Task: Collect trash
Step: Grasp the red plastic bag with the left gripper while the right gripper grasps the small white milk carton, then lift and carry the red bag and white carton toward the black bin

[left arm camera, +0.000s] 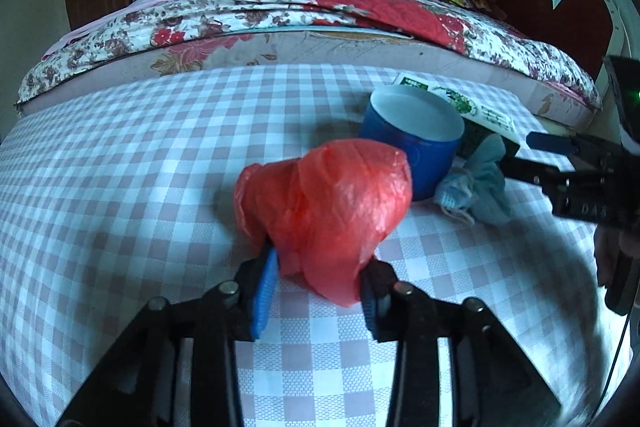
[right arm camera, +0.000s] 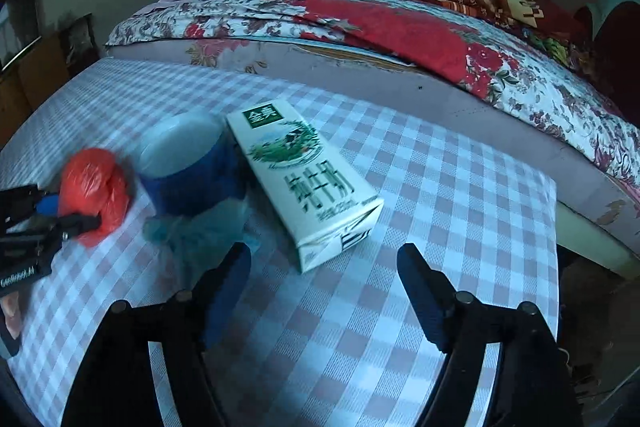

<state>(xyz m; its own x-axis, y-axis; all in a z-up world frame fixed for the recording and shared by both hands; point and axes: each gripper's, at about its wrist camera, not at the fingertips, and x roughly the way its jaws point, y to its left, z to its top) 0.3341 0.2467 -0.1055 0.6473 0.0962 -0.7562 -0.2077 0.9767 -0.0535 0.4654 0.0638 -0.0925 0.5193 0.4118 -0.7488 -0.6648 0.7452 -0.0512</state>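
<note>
In the left wrist view, the left gripper pinched the lower end of a crumpled red plastic bag near the middle of the checked tablecloth, with a blue cup just behind it and a pale crumpled cloth beside the cup. In the right wrist view, the right gripper stood spread with nothing between its fingers (the carton's near end lay just ahead), and the milk carton lay flat toward the cloth's far edge by the bed.

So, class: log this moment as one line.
left tool: shut on red bag | right tool: open, empty | cup, carton: on table
</note>
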